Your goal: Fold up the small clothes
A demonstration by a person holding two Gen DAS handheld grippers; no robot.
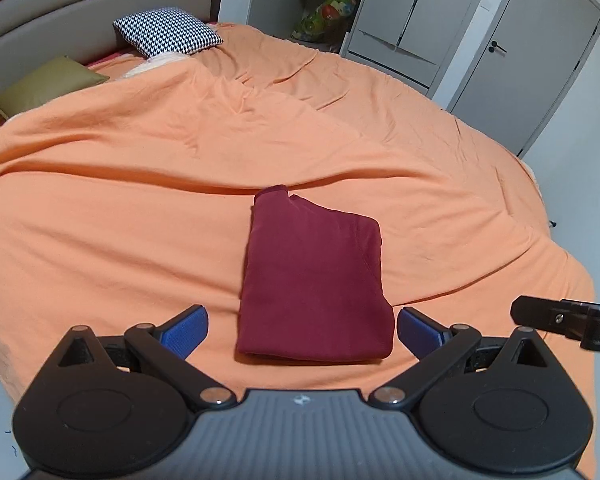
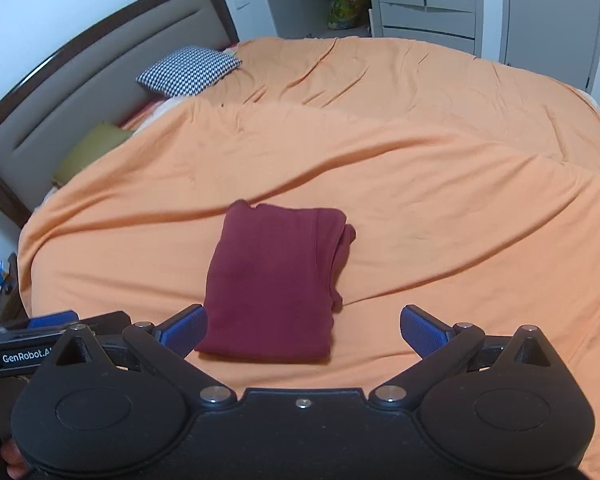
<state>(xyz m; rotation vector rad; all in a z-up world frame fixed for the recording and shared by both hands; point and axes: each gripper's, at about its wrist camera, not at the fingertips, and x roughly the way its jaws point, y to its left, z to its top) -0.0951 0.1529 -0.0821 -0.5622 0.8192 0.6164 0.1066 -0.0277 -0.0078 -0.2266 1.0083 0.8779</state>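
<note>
We see a maroon garment (image 1: 314, 280) of soft, matte knit, folded into a compact, roughly rectangular bundle with stacked layers showing along its right edge and a small tab of fabric poking out at its far left corner. It lies flat on the orange bedspread (image 1: 140, 200), a thin cotton-like cloth with long shallow creases, near the bed's front edge. In the left wrist view the bundle sits at 12 o'clock, just beyond the left gripper (image 1: 302, 326), whose jaws are spread wide and hold nothing; the ribbed blue pads (image 1: 186, 330) flank the bundle's near corners. The right gripper (image 2: 304, 330) likewise hangs released, with the garment (image 2: 274, 280) at about 11 o'clock. At 10 o'clock near the padded headboard (image 2: 100, 56) rest a houndstooth pillow (image 1: 168, 36) and an olive cushion (image 1: 48, 84).
</note>
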